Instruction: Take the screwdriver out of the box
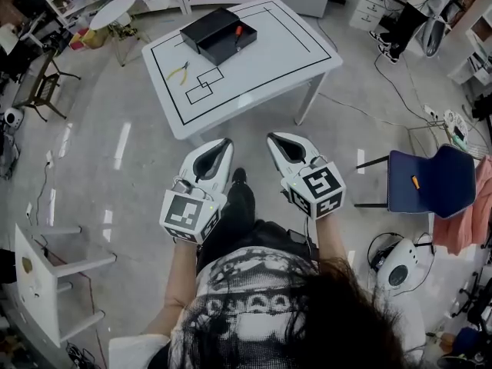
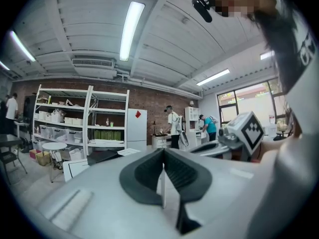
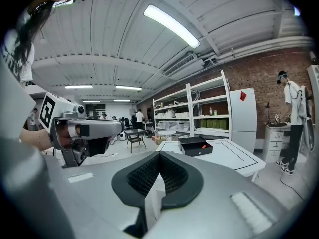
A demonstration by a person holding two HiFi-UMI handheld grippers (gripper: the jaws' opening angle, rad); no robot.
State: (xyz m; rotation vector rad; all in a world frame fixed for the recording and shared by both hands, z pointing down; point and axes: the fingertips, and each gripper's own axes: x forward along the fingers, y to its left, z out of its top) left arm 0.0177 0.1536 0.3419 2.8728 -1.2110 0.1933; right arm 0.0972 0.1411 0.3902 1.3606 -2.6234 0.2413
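Note:
On the white table (image 1: 292, 60) stands an open black box (image 1: 219, 35). The screwdriver (image 1: 238, 31) lies inside it, its orange handle showing. My left gripper (image 1: 224, 144) and right gripper (image 1: 275, 138) hover side by side over the floor, short of the table's near edge. Both are shut with nothing between the jaws. In the right gripper view the box (image 3: 196, 146) sits ahead on the table (image 3: 234, 156), beyond the shut right gripper (image 3: 159, 156). A spot of orange in it marks the screwdriver (image 3: 204, 146). The left gripper view shows its shut left gripper (image 2: 163, 153) aimed at the shelves.
Yellow-handled pliers (image 1: 179, 72) lie on the table left of the box. A blue chair (image 1: 438, 181) stands to the right and a white stool (image 1: 54, 275) to the left. A small round table (image 1: 111, 10) and shelving (image 2: 79, 118) are beyond. People stand at the far wall.

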